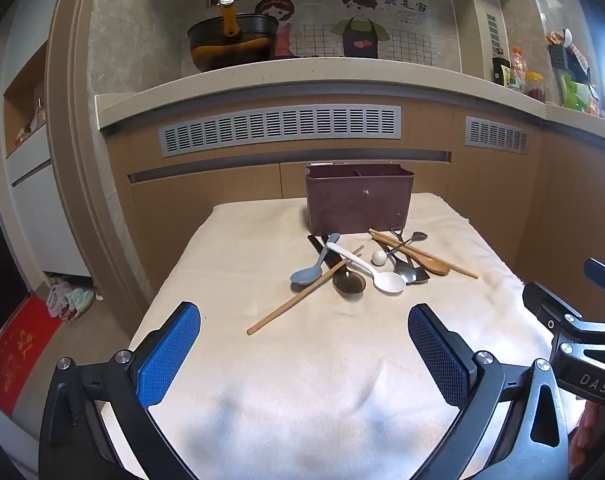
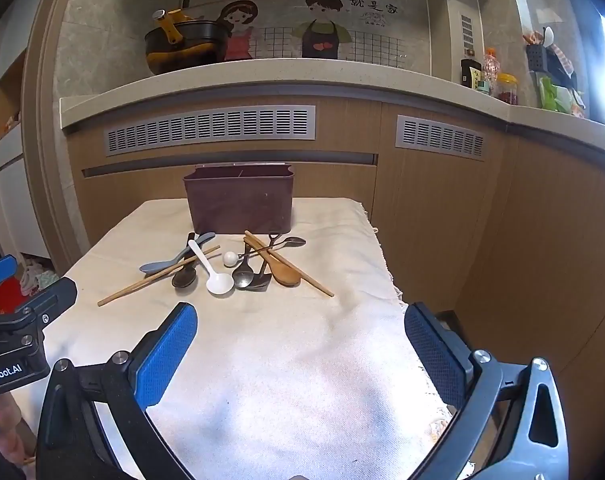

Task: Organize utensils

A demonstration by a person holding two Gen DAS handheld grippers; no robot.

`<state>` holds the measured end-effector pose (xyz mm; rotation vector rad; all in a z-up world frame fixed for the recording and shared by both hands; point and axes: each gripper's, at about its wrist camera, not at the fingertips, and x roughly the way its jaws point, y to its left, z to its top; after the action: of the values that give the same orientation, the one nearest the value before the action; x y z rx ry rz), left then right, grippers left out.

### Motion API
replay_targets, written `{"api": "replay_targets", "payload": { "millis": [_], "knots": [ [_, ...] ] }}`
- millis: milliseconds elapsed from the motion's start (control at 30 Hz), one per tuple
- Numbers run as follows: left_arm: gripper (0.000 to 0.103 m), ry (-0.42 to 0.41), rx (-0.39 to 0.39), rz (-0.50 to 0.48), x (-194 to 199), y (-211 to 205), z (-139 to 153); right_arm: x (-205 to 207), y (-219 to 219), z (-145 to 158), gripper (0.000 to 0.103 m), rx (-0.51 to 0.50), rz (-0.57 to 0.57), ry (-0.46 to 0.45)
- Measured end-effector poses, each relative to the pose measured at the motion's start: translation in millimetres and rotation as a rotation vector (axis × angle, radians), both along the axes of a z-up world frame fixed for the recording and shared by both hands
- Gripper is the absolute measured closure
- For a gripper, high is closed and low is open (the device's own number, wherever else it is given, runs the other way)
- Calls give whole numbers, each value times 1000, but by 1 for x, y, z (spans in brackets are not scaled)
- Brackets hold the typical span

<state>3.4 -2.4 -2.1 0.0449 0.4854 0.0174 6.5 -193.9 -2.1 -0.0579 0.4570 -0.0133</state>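
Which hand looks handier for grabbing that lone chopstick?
Probably the left. The chopstick's free end points toward the open left tongs; from the right tongs it lies off to the side.

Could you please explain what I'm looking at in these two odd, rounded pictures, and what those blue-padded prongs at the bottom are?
There is no robot here: a person holds a two-finger gripper in each hand, and a wide-angle camera on each looks forward along its fingers. One picture comes from the left gripper, the other from the right gripper. The blue-padded prongs are the fingers; both pairs stand wide apart and hold nothing.

Ahead lies a table under a cream cloth. On it stands a dark brown utensil holder with a divider inside. In front of it is a loose heap: a white spoon, a blue-grey spoon, a wooden spoon, dark and metal spoons, and chopsticks. Nothing has been sorted yet.
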Motion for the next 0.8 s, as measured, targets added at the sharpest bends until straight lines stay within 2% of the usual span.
{"api": "replay_targets", "payload": {
  "millis": [800],
  "knots": [
    [0, 15, -24, 8, 2, 6, -6, 1, 0, -4, 0, 0, 2, 8]
  ]
}}
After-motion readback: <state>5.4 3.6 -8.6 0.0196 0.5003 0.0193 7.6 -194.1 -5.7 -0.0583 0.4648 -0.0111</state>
